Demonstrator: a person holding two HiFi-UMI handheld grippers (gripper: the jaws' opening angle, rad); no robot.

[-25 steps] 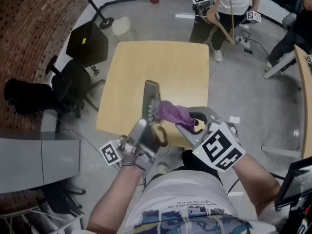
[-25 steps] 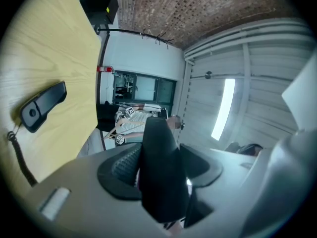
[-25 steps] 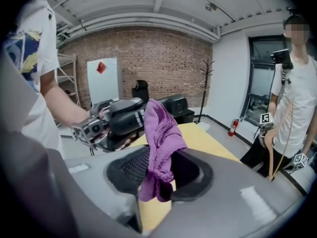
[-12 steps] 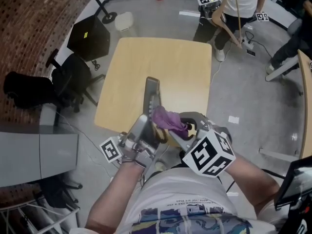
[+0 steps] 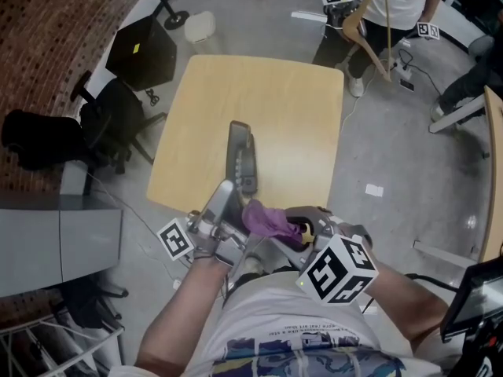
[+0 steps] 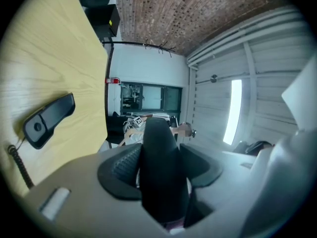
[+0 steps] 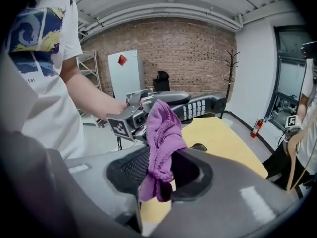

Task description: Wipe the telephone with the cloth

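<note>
Over the table [image 5: 259, 93], the telephone [image 5: 242, 151] stays clamped at its near end in my left gripper [image 5: 226, 197], tilted up and away from me. My right gripper [image 5: 292, 225], pinched tight on the purple cloth [image 5: 263, 217], has drawn back along the telephone from the keypad [image 7: 198, 108] to the near end. I judge one stroke down its length is finished, and the far half now lies bare. From my right gripper the telephone sits just beyond the cloth, keypad facing it; whether the cloth touches it I cannot tell
</note>
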